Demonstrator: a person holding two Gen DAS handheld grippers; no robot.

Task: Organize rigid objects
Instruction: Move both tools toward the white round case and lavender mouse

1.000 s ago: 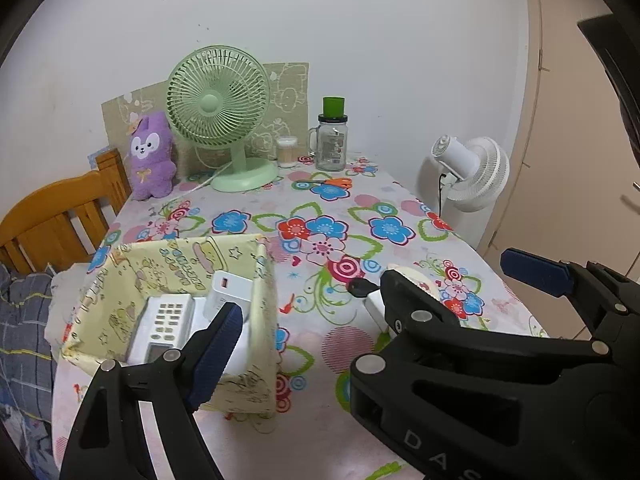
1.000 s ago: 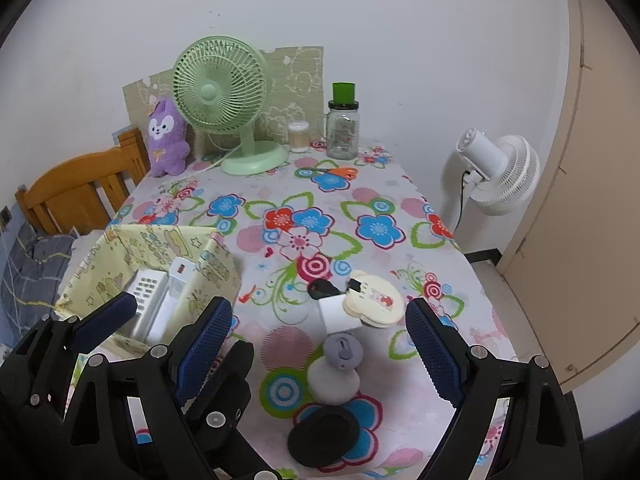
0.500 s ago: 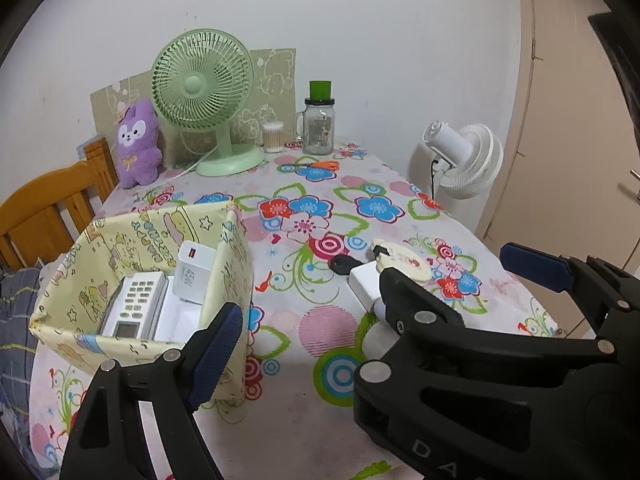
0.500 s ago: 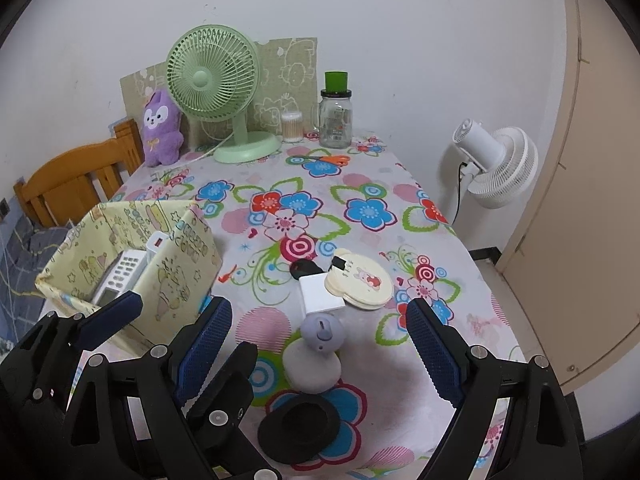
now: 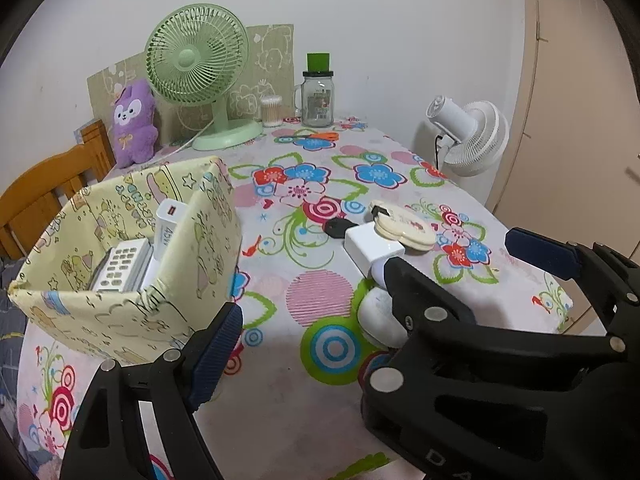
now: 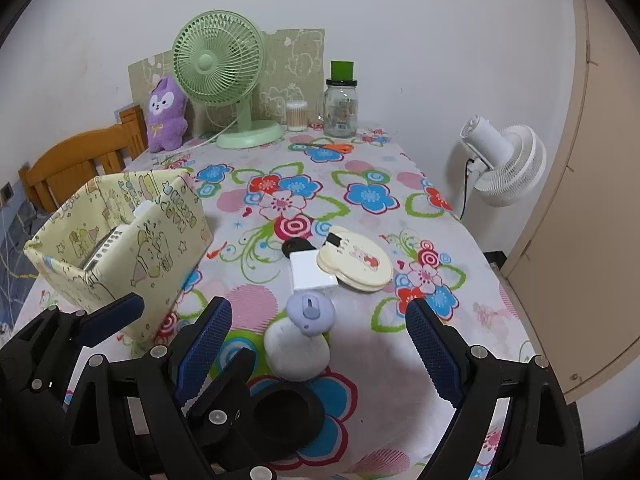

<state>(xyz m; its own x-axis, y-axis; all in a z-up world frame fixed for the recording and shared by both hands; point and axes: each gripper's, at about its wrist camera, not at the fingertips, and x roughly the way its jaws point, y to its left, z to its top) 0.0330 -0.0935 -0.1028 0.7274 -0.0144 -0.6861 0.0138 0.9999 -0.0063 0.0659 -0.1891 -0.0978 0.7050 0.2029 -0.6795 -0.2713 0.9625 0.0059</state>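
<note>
Both claws hang over a surface [image 6: 460,304] covered with a bright flower-print cloth. The right claw [image 6: 316,344] has its blue-padded jaws spread wide and grips nothing; between them, lower down on the cloth, lie a small lilac device [image 6: 310,313] resting partly on a white rounded case [image 6: 297,354], and nearer the camera a flat black disc [image 6: 286,414]. Just beyond these sit a white square charger block [image 6: 311,271], a small black oval item [image 6: 295,246] touching its far corner, and a cream bear-shaped flat case [image 6: 356,264] just beside the block. The left claw [image 5: 372,320] also stands apart and empty; its left pad is close to the corner of a yellow cartoon-print fabric box [image 5: 120,304]. Inside that box lean a white keypad remote [image 5: 120,268] and a white power bank [image 5: 168,224], side by side. At the far edge of the surface stand a pale green desk fan [image 6: 224,76], a purple plush toy [image 6: 164,118], a glass jar with a green lid [image 6: 341,100] and a small tub of cotton swabs [image 6: 297,115]. A white floor fan [image 6: 504,164] stands off to the right.
</note>
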